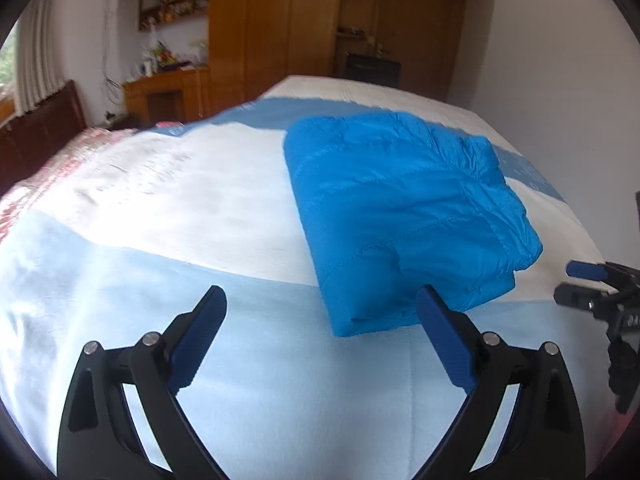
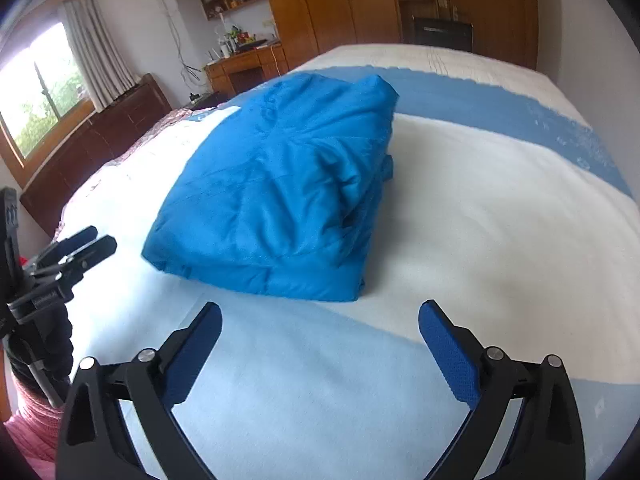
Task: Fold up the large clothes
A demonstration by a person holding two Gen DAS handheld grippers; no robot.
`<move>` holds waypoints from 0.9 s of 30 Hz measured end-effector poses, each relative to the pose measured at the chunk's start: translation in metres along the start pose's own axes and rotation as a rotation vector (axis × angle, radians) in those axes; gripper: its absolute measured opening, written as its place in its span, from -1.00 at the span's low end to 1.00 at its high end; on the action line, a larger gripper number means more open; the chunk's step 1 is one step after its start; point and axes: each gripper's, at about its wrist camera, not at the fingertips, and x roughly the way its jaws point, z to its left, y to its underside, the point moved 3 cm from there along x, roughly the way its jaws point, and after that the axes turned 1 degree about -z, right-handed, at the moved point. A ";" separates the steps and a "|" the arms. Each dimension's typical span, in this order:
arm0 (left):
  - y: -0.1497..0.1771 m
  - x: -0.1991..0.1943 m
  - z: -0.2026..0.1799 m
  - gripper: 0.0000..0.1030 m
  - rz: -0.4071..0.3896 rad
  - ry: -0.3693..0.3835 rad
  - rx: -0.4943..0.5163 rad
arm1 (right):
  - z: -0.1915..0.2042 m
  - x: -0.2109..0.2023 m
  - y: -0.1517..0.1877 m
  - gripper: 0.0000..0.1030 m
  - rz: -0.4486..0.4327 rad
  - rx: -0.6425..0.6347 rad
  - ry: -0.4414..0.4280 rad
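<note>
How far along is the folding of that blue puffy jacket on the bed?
Done: the blue quilted puffy jacket lies folded into a compact bundle on the white and pale-blue bedspread. In hand: nothing; the left hand-held gripper and right hand-held gripper are both open, empty and clear of it. Left: perhaps tidying the loose layers at the bundle's right edge; otherwise it looks finished.

No text, label or number is legible; print on the other gripper [image 2: 60, 256] blurs.

Daylight coming through a curtained window [image 2: 38, 96], wooden wardrobe [image 2: 320, 4] standing beyond the bed [image 2: 500, 208], possibly a desk [image 2: 244, 68] beside the wardrobe
</note>
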 end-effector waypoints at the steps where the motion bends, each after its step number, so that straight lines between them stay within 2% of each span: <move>1: 0.001 -0.005 0.002 0.86 -0.003 -0.007 0.002 | 0.006 -0.004 0.002 0.92 -0.006 -0.004 0.013; 6: 0.005 -0.028 -0.002 0.87 -0.013 -0.051 0.002 | 0.018 -0.024 0.007 0.92 -0.033 0.002 0.064; 13: 0.011 -0.058 -0.008 0.87 -0.046 -0.098 0.023 | 0.016 -0.049 0.015 0.92 -0.083 0.017 0.084; 27: 0.025 -0.098 -0.021 0.87 -0.075 -0.092 0.047 | 0.031 -0.074 0.034 0.92 -0.114 0.016 0.078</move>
